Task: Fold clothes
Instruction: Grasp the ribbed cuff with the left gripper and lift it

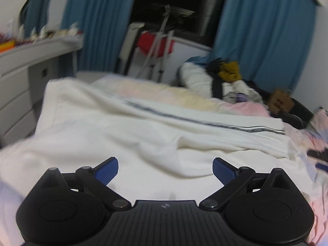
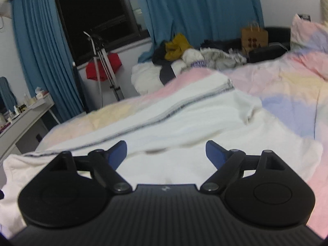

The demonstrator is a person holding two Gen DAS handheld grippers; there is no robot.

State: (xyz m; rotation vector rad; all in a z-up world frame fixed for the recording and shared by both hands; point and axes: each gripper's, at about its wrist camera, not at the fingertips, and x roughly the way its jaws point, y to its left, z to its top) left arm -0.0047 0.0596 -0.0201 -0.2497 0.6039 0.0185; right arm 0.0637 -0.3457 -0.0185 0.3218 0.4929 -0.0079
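Left hand-held gripper (image 1: 165, 171): jaws spread wide, blue pads (image 1: 108, 171) well apart, nothing between them. It hangs above the white cloth (image 1: 143, 127), not touching it.

Right hand-held gripper (image 2: 166, 154): jaws likewise wide apart, blue pads (image 2: 214, 153) clear of any fabric, nothing held. Also above the cloth.

White cloth: lies spread on the bed (image 2: 287, 86), over a pastel bedcover of pink, yellow and pale blue. In the left wrist view it fills the centre and runs from 9 o'clock to 3 o'clock; a dark stripe (image 1: 205, 123) near one hem slants toward 3 o'clock. In the right wrist view the same stripe (image 2: 164, 116) runs from 8 o'clock up toward 1 o'clock. Surface rumpled, with soft creases near the middle; one layer appears laid over another, edge blurred.

Surroundings: heap of mixed clothes (image 2: 184, 51), including a mustard piece, beyond the bed at 12 o'clock in the right view. Brown paper bag (image 2: 254, 35) at 1 o'clock. Blue curtains (image 2: 194, 10) flank a dark window. Tripod (image 2: 102, 61) and a red item at 10 o'clock. Desk (image 1: 30, 51) with small clutter at 9 o'clock in the left view.
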